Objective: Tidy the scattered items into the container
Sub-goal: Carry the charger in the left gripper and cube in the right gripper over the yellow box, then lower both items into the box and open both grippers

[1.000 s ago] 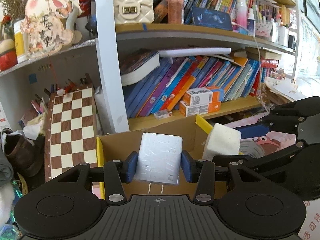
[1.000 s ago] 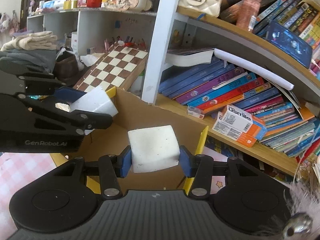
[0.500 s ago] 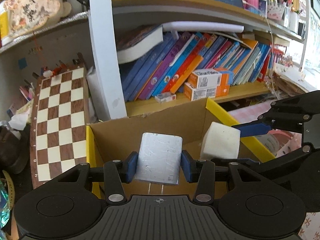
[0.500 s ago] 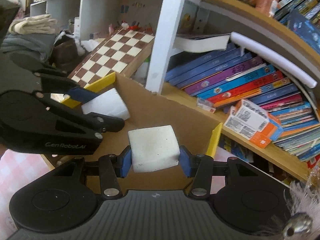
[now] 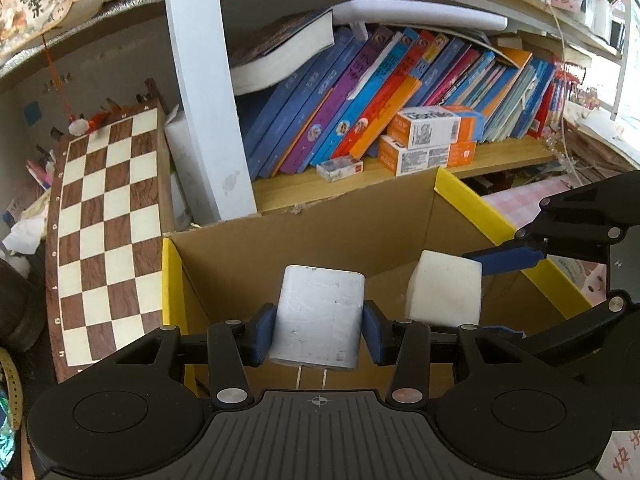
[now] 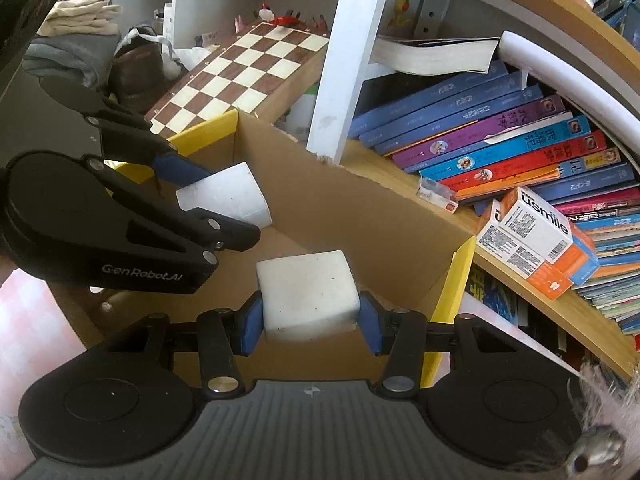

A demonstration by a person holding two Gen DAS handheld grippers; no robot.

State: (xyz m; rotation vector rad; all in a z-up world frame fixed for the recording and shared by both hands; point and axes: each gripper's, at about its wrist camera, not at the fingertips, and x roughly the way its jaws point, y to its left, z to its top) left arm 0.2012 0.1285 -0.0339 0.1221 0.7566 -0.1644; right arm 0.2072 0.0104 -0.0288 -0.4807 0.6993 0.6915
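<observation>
Blue-padded, our left gripper (image 5: 319,330) clamps a white plug adapter (image 5: 318,318) with 2 metal prongs. Our right gripper (image 6: 311,322) clamps a white foam cube (image 6: 307,295). We hold both over the open brown cardboard box with yellow-taped flaps (image 5: 404,224), near its far wall, in front of the wooden bookshelf (image 5: 500,156). Left of the box leans a brown-and-cream chessboard (image 5: 106,236).

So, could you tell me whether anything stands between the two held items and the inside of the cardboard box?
Nothing visible does. The left gripper holds the charger and the right gripper the white block over the open cardboard box.
</observation>
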